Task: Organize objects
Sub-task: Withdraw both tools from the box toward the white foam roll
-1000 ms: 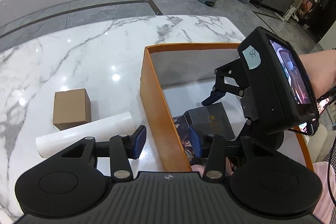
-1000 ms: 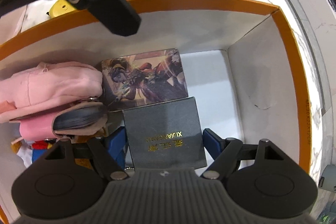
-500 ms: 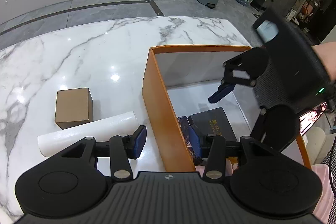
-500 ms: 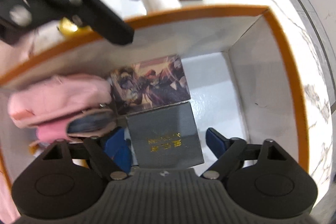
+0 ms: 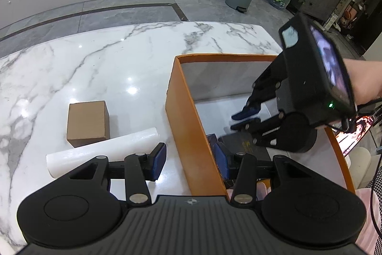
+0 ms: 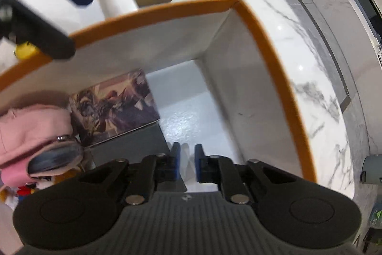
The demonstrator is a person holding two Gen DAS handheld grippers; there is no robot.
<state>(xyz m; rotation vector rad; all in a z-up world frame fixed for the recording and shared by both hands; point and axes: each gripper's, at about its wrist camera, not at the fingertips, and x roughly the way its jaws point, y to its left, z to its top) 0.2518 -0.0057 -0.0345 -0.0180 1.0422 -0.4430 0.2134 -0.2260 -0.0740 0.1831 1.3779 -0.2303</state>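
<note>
My right tongs [image 6: 185, 160] have just been closing and now stand nearly together with nothing between them, only the bare white floor of the box showing through the gap. They hang point-down inside the orange box [image 6: 269, 44], just beside the grey case [image 6: 133, 147], which lies flat on the box floor. I judge I have let that case go and drawn the pads in so they will not snag on the way out.

My left tongs [image 5: 188, 160] stand partly apart astride the box's near wall [image 5: 191, 135], one pad outside over the desk [image 5: 95, 59], the other inside. From these views I cannot tell whether the pads actually press on the wall; they look placed there to steady the box while the other hand works in it.

Inside, the grey case touches the picture tin [image 6: 112, 109], edge to edge, with the pink cloth [image 6: 31, 126] packed against the tin's far side. The flat things sit snug in one half, which leaves the other half of the floor free.

Out on the desk, close to the box wall, the brown carton [image 5: 87, 122] and the white roll [image 5: 102, 152] lie side by side, untouched. I take them as the next to go in, the free half suiting the carton.
</note>
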